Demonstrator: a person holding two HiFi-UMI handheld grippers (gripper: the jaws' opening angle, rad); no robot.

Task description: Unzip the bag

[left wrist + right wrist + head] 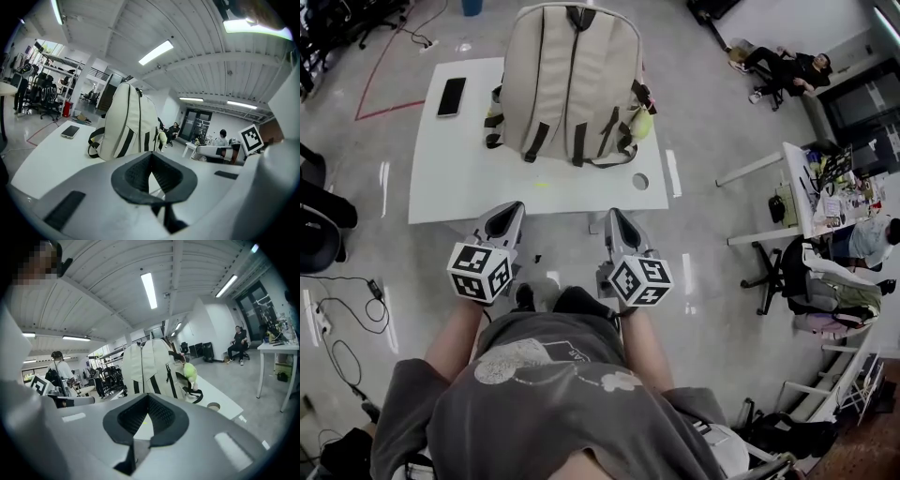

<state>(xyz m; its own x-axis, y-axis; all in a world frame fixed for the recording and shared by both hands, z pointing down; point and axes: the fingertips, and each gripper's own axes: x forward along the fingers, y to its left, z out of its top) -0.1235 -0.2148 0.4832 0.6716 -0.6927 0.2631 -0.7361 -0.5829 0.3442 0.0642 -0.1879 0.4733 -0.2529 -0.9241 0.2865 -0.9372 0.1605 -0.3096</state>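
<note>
Both grippers are hovering at the near edge of the desk (469,178), side by side and pointing at the bag, with neither touching anything.

Left gripper (514,208): its own view is showing the jaws (151,154) pressed together at the tips, with nothing between them. It's sitting well short of the backpack.

Right gripper (614,216): same here, the jaws (147,397) are closed tip to tip and empty.

The beige backpack (572,84) is standing upright at the far side of the white desk, roughly centred. Its strap side with the dark-trimmed shoulder straps is facing the person. Both gripper views are looking straight at it (129,122) (150,366). I can't make out a zipper pull from here.

A yellow-green plush charm (641,122) is hanging off the backpack's right side, also visible in the right gripper view (190,371).

A phone (451,97) is lying flat, screen up, on the desk to the left of the backpack and apart from it (70,131).

A round cable hole (640,181) is showing in the desk top near the right front corner, between the backpack and the right gripper.
</note>
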